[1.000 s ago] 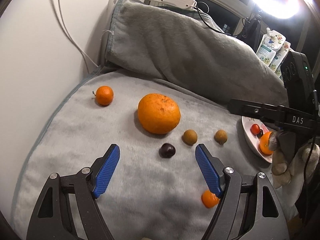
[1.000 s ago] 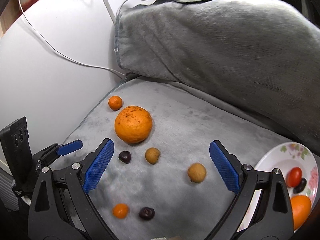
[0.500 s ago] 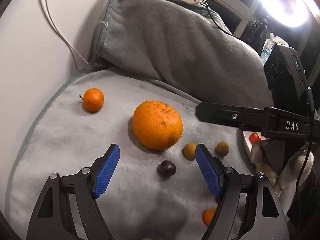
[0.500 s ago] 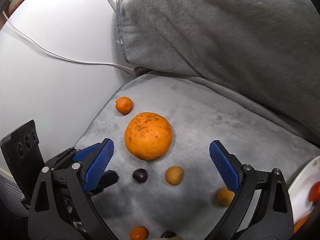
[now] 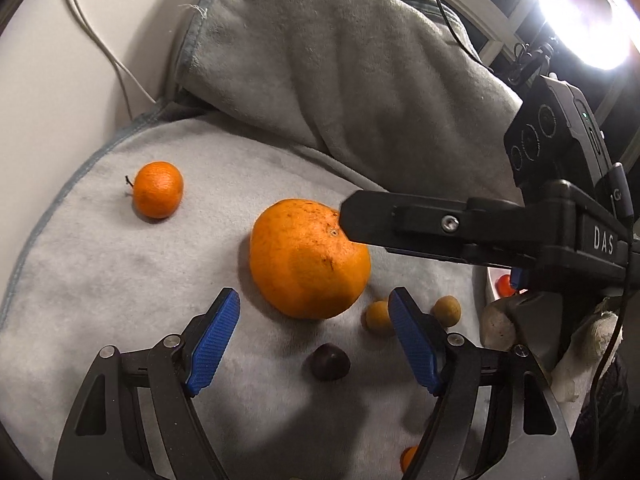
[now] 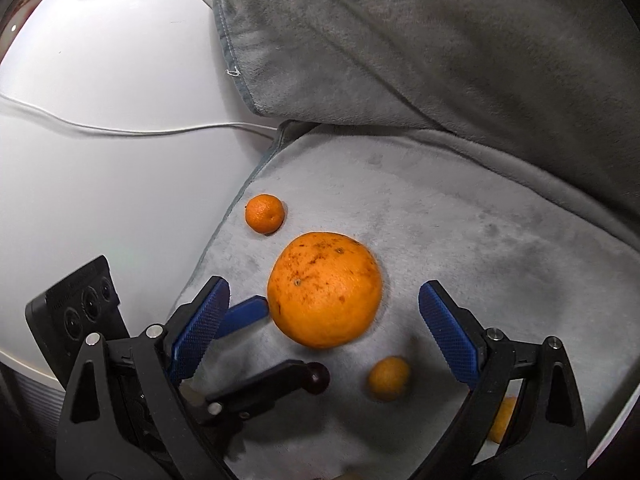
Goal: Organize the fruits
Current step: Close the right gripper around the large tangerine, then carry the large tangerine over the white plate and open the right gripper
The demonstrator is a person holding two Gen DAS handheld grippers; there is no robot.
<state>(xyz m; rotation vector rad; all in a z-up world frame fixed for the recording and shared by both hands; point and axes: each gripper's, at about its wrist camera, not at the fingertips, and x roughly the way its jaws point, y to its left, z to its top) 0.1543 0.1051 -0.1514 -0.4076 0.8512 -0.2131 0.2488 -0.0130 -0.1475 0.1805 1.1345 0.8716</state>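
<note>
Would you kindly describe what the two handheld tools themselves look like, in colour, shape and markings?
Both are alike: the left tool and right tool have black angular frames with silver screws and triangular cut-outs, ending in blue fingers with a knurled grip texture. The right tool's side bears white "DAS" lettering, carries a black camera box with round lenses, and trails a black cable.

Home room: gray plush blanket, ring light, white cable.

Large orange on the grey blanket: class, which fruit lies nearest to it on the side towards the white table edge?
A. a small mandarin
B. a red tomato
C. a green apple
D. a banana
A: the small mandarin sits just beyond the large orange, near the edge of the blanket.
</note>
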